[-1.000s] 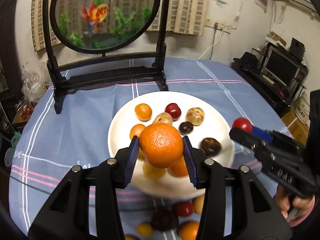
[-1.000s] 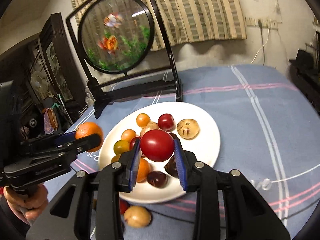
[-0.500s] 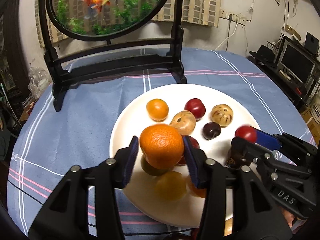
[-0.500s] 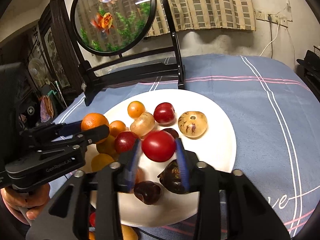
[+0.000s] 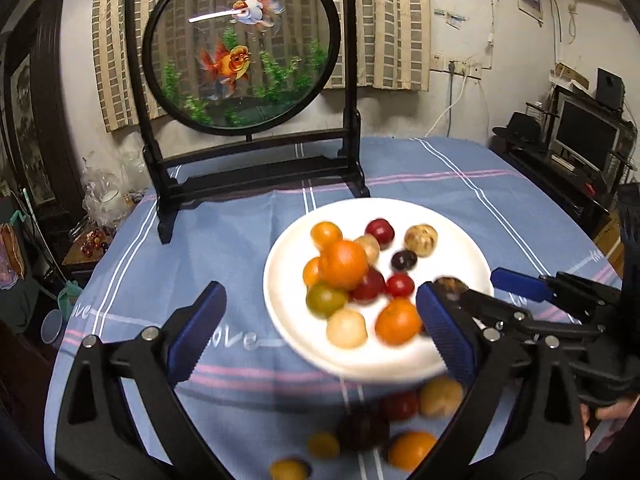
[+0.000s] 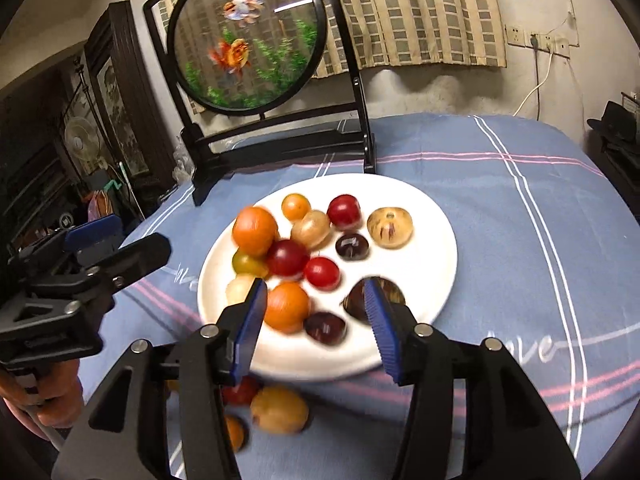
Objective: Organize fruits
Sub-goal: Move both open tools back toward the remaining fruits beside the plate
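Released since before: orange (image 5: 343,264) and red tomato (image 6: 322,273), now on plate (image 5: 460,240). Both jaws opening, empty. Still left: several fruits (image 5: 412,450) on bench (image 5: 200,240), lower frame.

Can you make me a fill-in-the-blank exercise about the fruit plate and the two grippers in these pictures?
1. The big orange mandarin rests on the round ____ plate.
2. The opening jaws of the left gripper hold ____.
3. The tablecloth under the plate is ____ with white and pink stripes.
4. The round framed panel behind the plate shows two ____.

Missing words: white; nothing; blue; goldfish
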The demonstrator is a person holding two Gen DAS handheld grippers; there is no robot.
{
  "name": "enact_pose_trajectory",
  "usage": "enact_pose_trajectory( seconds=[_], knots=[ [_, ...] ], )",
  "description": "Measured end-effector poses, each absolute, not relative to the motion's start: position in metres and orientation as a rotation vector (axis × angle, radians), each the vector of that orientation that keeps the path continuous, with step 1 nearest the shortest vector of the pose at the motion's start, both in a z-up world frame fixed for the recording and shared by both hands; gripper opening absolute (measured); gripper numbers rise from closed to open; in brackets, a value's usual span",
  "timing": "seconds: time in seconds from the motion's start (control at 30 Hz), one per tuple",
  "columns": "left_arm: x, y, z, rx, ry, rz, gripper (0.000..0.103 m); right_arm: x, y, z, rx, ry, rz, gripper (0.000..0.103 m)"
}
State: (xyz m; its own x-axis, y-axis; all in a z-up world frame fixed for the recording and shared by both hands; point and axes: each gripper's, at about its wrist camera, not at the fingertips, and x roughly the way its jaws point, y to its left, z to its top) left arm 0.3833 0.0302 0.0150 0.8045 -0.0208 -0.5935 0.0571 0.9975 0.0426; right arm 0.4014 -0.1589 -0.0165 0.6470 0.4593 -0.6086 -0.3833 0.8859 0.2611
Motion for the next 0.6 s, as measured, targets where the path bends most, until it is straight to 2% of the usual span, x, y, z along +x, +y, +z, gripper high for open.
enact_pose_trajectory(
  seconds=[0.23,0.37,0.6],
  knots=[
    [0.321,0.059,-0.017,0.016,0.648,-0.017,0.100,0.358,-0.160,-0.031,0.073,0.752,0.489,0.054],
    [0.304,0.081,-0.050,-0.073,0.753,-0.011,0.100,0.346,-0.157,-0.051,0.078,0.825,0.542,0.054],
    [0.292,0.100,-0.050,-0.141,0.738,0.023,0.100,0.343,-0.147,-0.063,0.048,0.885,0.552,0.054]
  ],
)
